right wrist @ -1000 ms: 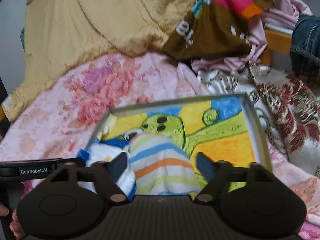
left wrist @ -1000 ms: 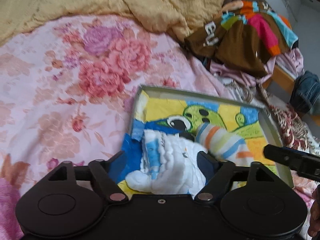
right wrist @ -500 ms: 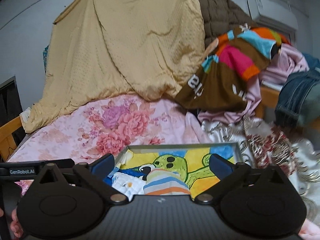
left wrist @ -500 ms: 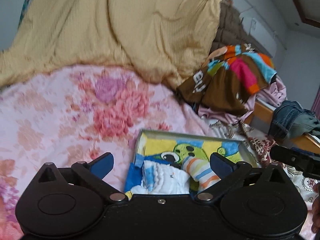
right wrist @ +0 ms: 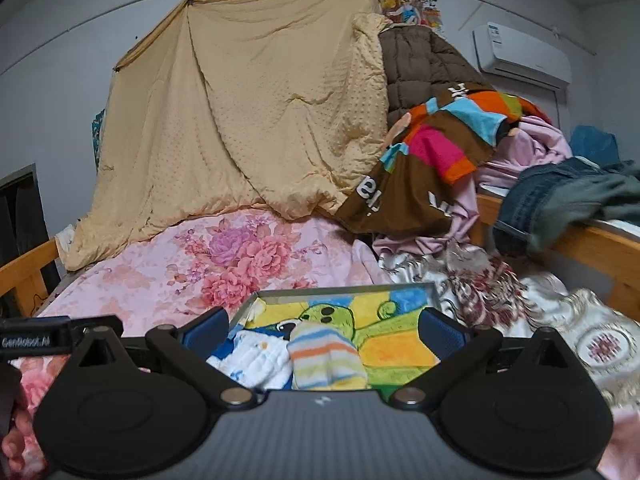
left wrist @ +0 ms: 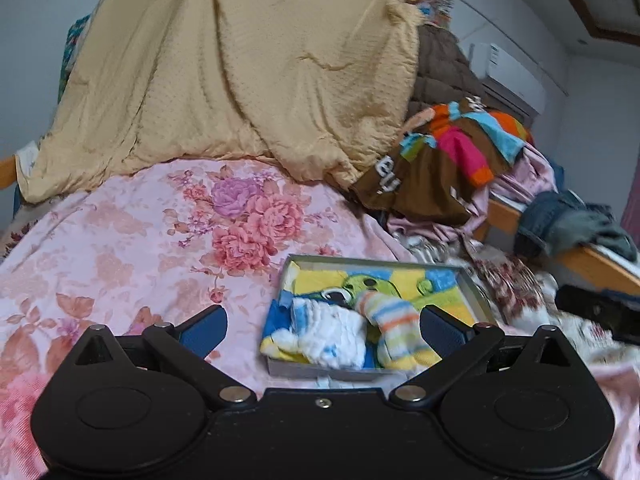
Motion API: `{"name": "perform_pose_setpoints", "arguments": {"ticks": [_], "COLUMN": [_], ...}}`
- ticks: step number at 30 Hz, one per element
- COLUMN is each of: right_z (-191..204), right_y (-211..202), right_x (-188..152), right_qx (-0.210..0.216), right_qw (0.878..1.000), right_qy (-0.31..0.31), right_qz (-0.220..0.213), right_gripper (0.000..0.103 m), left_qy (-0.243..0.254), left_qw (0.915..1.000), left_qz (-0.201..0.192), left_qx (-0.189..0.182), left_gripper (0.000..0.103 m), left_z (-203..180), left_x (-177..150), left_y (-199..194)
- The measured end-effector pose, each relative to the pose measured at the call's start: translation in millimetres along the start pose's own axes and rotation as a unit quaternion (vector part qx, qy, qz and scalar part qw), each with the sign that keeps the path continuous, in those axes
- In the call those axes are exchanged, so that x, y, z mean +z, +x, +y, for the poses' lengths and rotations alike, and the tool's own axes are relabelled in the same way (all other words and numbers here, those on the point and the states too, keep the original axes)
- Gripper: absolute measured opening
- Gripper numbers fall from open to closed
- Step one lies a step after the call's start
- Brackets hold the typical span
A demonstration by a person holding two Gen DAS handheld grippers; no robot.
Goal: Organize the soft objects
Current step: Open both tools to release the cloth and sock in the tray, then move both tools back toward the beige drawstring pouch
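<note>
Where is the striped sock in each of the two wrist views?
Left wrist view: the striped sock lies low and right of centre, in the tray's near right part, beside the white cloth.
Right wrist view: the sock lies low at centre, right of the white cloth.
Shared landmark: the green cartoon towel lining the tray.

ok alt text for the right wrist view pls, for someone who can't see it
The open right gripper hangs empty over a grey tray on a pink floral bedspread; the tray holds a cartoon towel, a white cloth and a striped sock. Behind, a tan blanket and piled clothes.
</note>
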State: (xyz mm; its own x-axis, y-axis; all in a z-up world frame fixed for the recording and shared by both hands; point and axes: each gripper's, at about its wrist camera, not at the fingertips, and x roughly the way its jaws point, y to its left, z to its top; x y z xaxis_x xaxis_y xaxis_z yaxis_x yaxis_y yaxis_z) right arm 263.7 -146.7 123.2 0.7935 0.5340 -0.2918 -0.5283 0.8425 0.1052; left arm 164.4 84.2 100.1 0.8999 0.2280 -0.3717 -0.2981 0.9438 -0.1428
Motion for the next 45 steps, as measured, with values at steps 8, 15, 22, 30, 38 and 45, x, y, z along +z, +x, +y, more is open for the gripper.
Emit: {"name": "perform_pose_setpoints", "arguments": {"ticks": [8, 15, 22, 30, 38, 45], "right_z": [-6, 1, 12, 20, 16, 14], "right_y": [-57, -89, -92, -87, -82, -79], "right_x": [-31, -66, -99, -123, -133, -137], "right_qx": [-0.008, -0.016, 0.001, 0.014, 0.021, 0.023], "right_qw": [1.000, 1.000, 0.999, 0.997, 0.994, 0.993], "right_qy": [-0.002, -0.008, -0.003, -0.010, 0.007, 0.012], "right_qz": [-0.008, -0.001, 0.033, 0.072, 0.105, 0.112], "right_gripper": [0.103, 0.103, 0.103, 0.103, 0.103, 0.103], "left_qy": [0.042, 0.007, 0.015, 0.000, -0.024, -0.011], "left_qw": [0.9988, 0.9985, 0.9966, 0.9937, 0.9919, 0.9938], "left_qz": [0.024, 0.050, 0.076, 0.112, 0.123, 0.111], "left_qx": [-0.010, -0.024, -0.027, 0.002, 0.019, 0.007], "left_gripper": [0.102, 0.102, 0.102, 0.102, 0.102, 0.102], "left_z": [-29, -25, -20, -9, -8, -15], "left_x": [-50, -90, -109, -126, -137, -140], "left_y": [-41, -64, -73, -73, -75, -77]}}
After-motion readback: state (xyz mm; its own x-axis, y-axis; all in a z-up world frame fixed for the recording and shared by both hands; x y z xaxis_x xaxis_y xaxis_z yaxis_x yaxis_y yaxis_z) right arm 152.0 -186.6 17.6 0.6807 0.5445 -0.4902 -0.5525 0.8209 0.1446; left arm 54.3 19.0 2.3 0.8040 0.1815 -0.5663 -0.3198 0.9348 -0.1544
